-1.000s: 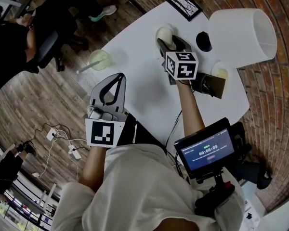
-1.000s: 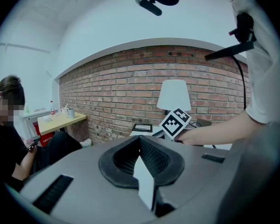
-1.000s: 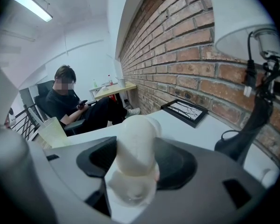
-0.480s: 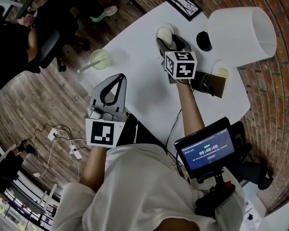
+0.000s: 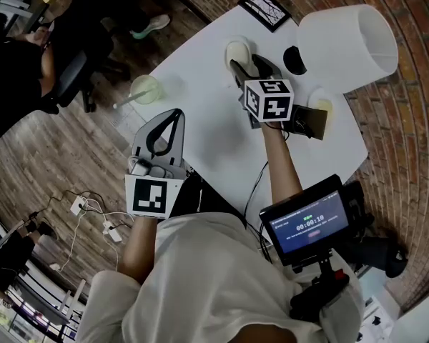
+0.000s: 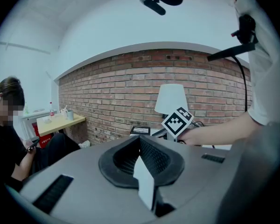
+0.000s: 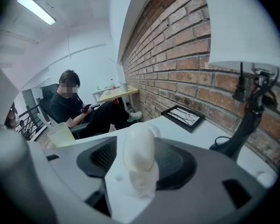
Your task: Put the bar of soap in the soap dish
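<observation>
Right gripper is pinching the cream bar of soap tight between its jaws, out at the far side of the white table, with the picture frame beyond it and the lamp base just to its right. Left gripper hangs off the table's near edge, jaws pressed together on nothing, well apart from the soap.
</observation>
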Motion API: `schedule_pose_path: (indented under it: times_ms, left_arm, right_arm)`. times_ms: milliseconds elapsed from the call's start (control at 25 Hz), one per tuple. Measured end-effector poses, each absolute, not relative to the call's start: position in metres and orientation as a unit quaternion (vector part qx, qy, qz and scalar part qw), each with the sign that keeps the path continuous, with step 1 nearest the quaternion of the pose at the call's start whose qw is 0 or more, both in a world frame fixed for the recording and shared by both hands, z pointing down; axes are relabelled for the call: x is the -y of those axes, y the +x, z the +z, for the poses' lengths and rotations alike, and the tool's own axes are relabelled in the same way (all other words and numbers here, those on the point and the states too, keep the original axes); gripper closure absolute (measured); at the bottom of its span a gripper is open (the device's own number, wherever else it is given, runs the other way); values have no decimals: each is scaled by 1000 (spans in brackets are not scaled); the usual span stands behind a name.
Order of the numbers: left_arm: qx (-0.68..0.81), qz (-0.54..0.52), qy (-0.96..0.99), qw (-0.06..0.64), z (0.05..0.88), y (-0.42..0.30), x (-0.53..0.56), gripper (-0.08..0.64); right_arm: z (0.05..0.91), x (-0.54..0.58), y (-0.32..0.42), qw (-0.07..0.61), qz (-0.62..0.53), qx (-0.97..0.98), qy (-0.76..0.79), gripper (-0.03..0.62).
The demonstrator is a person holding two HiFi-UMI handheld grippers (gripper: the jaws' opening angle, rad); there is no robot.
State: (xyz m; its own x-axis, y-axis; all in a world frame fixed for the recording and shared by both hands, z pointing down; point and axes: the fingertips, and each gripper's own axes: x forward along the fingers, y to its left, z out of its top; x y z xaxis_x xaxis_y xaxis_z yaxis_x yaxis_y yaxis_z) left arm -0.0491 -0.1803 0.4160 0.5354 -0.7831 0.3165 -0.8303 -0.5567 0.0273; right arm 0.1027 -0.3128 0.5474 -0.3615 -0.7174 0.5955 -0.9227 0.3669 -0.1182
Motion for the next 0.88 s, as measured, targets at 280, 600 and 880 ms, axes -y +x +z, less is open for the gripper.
schedule_pose_path:
  times_ms: [280, 600, 880]
  left_arm:
    - [460, 125, 876, 75, 401, -48, 172, 559]
    - [457, 110, 882, 42, 371, -53, 163, 559]
    - [451, 95, 887, 11, 343, -52, 148, 559]
  right_arm:
    - [508, 296, 110, 212, 209, 795, 529, 401]
    - [453, 276, 106, 180, 176, 804, 538, 418]
    - [405, 247, 100, 151, 151, 812, 543, 444]
